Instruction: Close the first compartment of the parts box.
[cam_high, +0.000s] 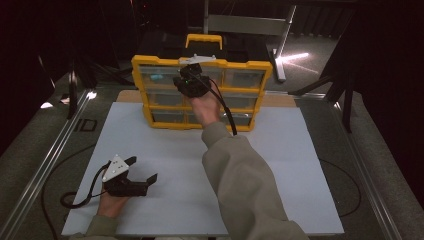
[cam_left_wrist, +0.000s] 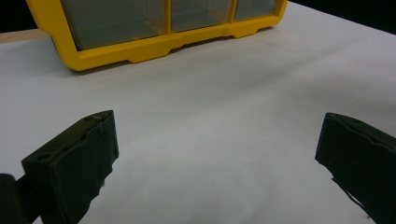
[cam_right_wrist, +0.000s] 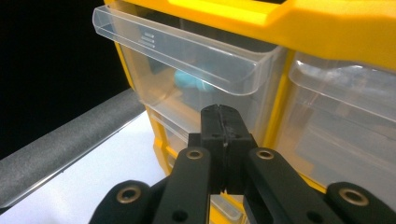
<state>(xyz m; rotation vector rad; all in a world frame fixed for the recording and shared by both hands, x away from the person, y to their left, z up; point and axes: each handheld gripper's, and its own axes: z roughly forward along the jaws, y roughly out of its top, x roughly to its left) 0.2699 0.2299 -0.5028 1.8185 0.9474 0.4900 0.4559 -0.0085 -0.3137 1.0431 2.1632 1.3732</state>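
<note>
A yellow organizer (cam_high: 160, 61) with several clear drawers stands upright at the far side of the white board (cam_high: 290, 165). My right gripper (cam_high: 189, 80) is up against its top row, jaws pressed together. In the right gripper view the shut tip (cam_right_wrist: 223, 112) sits just under the handle lip of a clear drawer (cam_right_wrist: 187, 51), with nothing visible between the jaws. A light blue object (cam_right_wrist: 189, 81) lies inside that drawer. My left gripper (cam_high: 144, 168) rests low at the near left of the board, open and holding nothing. Its view (cam_left_wrist: 217, 140) looks across the board to the organizer's base (cam_left_wrist: 140, 49).
A yellow-handled dark case (cam_high: 203, 40) sits behind the organizer. Metal rails (cam_high: 45, 165) run along both sides of the table, and a grey padded bar (cam_right_wrist: 70, 140) lies left of the organizer. The white board spreads wide between the two grippers.
</note>
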